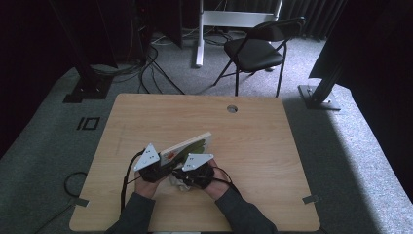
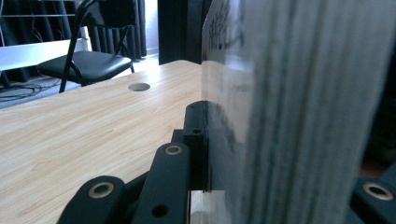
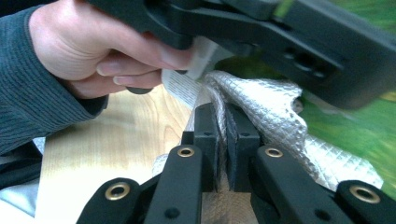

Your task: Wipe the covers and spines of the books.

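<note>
book (image 1: pixel 191 146): thick, green picture cover, pale page block; tilted up off the table, near-centre front half of it, between both grippers. In left gripper view its page edges (image 2: pixel 299 112) run up the right half of the picture, blurred, printed cover face turned toward the jaw.
cloth (image 3: pixel 275 116): white/silver quilted rag, crumpled, lies against the green cover; in high view a pale bunch (image 1: pixel 181 183) just under the book's near end, between the hands.
left gripper (image 1: pixel 152 168): at the book's near left corner; in left gripper view (image 2: pixel 261 154) one black jaw lies flat against the cover, the other jaw's link shows at bottom right past the page block, so the book sits between them. Clamped on the book.
right gripper (image 1: pixel 194 171): just right of the left one, nearly touching it; in right gripper view (image 3: pixel 223 140) the two pads are pressed almost together with a fold of cloth pinched in the slit. Clenched on the cloth.
left hand (image 3: pixel 93 46): in right gripper view wrapped round the other gripper's black body, upper left, grey ribbed sleeve (image 3: pixel 32 107) below it.
forearms: both come in from bottom edge, dark grey sleeves, close together.
table (image 1: pixel 253 146): light wood, round cable hole (image 1: pixel 232 108) at far side; bare besides book and cloth.
chair (image 1: pixel 258 46): black folding, beyond the table on grey carpet, well apart.
cables (image 1: pixel 146 73): on floor, far left of chair.
</note>
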Demonstrator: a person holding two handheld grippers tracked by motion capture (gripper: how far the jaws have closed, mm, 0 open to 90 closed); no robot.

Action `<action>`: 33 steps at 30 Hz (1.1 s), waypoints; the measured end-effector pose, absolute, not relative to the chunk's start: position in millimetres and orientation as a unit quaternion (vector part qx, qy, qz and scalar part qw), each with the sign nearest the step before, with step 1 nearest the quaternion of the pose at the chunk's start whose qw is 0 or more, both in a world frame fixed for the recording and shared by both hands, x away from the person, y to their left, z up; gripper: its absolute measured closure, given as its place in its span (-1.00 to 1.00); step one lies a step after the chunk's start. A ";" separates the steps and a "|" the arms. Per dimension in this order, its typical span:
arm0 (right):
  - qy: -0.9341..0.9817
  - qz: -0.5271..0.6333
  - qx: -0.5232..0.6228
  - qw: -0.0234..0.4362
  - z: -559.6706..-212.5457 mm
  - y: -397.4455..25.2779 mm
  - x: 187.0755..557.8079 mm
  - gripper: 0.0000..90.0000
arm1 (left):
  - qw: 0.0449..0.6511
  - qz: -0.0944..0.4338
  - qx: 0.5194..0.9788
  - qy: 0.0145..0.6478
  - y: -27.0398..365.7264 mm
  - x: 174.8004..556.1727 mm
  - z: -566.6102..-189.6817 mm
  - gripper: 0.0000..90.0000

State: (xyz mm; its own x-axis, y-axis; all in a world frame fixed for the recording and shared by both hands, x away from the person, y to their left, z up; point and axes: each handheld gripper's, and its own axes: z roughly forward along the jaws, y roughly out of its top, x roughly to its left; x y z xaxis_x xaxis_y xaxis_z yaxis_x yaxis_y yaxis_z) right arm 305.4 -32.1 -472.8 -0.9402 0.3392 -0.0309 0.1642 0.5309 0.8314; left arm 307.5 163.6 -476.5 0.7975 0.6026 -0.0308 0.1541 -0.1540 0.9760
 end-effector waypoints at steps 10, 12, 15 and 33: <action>0.866 0.460 0.165 0.109 -470.0 -46.3 312.0 0.88 | 0.596 0.189 0.737 0.256 163.4 307.4 -476.5 0.74; 0.864 0.460 0.171 0.114 -468.9 -50.9 314.1 0.88 | 0.596 0.189 0.737 0.256 163.3 307.3 -476.4 0.74; 0.862 0.459 0.176 0.120 -468.0 -55.9 316.6 0.88 | 0.596 0.190 0.737 0.256 163.5 307.0 -476.0 0.74; 0.845 0.467 0.220 0.136 -462.9 -85.9 331.8 0.88 | 0.597 0.192 0.736 0.255 163.2 306.1 -475.2 0.74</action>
